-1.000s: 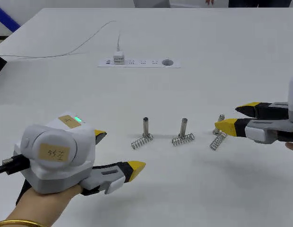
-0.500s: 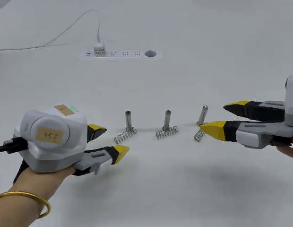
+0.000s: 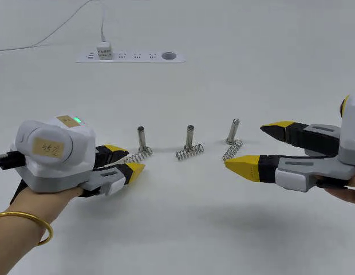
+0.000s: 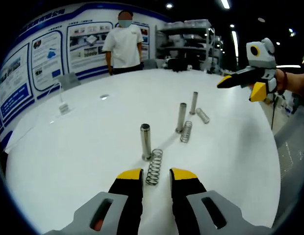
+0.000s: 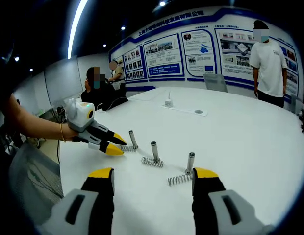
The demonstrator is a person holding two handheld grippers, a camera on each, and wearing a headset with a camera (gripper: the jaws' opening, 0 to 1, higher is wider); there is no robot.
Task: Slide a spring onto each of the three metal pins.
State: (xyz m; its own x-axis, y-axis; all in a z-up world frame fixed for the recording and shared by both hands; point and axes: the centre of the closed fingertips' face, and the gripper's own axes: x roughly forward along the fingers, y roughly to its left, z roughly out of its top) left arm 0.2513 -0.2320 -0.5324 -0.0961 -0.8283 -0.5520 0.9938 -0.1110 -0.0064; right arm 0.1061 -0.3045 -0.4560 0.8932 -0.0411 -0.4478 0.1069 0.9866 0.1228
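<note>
The left spring lies flat on the table at the foot of the upright left pin. Its near end sits between the tips of your left gripper, whose jaws are a little apart and not squeezing it. The middle spring lies at the base of the middle pin. The right spring lies beside the right pin, just ahead of your right gripper, whose jaws are spread wide and hold nothing.

Pins and springs are silver, table white, left claw and right claw black, yellow-tipped.
</note>
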